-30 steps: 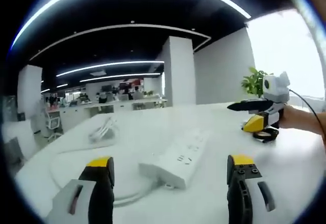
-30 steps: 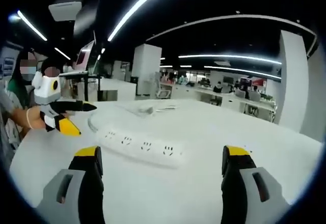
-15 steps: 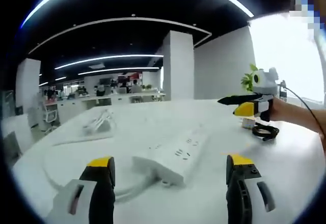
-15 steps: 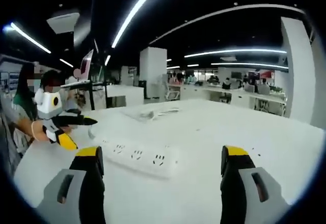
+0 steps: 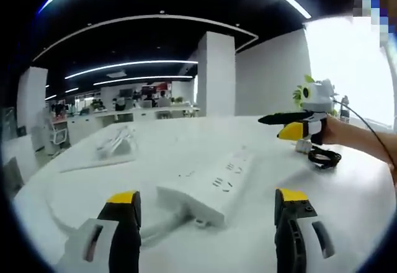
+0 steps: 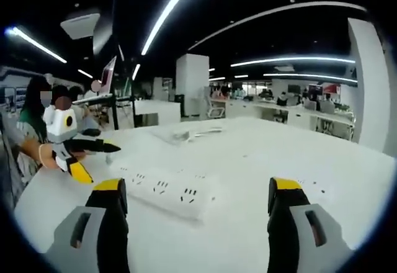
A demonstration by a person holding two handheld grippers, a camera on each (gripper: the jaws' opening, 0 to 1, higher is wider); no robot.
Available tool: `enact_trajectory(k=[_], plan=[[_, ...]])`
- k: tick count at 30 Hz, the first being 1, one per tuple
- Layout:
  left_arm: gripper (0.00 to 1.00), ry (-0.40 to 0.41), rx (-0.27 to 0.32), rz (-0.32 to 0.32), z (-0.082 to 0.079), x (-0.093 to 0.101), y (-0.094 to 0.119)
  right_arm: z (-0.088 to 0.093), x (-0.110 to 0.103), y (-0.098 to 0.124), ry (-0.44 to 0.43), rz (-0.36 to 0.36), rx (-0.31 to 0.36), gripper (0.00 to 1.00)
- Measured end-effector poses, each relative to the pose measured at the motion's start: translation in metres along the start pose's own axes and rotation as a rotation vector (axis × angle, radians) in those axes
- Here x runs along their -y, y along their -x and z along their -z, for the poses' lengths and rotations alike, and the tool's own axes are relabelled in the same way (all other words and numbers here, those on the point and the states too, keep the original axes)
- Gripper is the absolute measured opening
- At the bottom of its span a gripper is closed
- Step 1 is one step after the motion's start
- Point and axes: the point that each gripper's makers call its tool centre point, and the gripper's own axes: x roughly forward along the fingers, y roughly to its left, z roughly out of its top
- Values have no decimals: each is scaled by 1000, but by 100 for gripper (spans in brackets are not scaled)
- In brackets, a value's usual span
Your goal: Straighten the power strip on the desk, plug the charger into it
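While spread wide and holding nothing, left gripper (image 5: 206,223) and right gripper (image 6: 199,214) both above broad white desk (image 5: 347,198); long white plastic power strip (image 5: 207,185) flat between, sockets up, thick white cord (image 5: 155,231) trailing.

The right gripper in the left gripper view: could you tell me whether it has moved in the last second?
Yes. Against the black cable coil, the right gripper has lifted and shifted left in view, toward the power strip.
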Motion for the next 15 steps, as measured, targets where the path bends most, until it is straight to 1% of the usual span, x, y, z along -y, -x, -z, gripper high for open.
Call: enact_trajectory(k=[2, 6, 9, 15], plan=[[90, 3, 0, 5, 0, 1, -1, 3, -2, -3, 9, -12, -13, 93], [89, 6, -13, 16, 2, 5, -3, 14, -6, -7, 52, -32, -80, 92], [85, 0, -11, 22, 2, 6, -5, 15, -9, -9, 49, -49, -85, 91], [84, 5, -20, 28, 4, 8, -7, 28, -16, -15, 46, -84, -130, 88]])
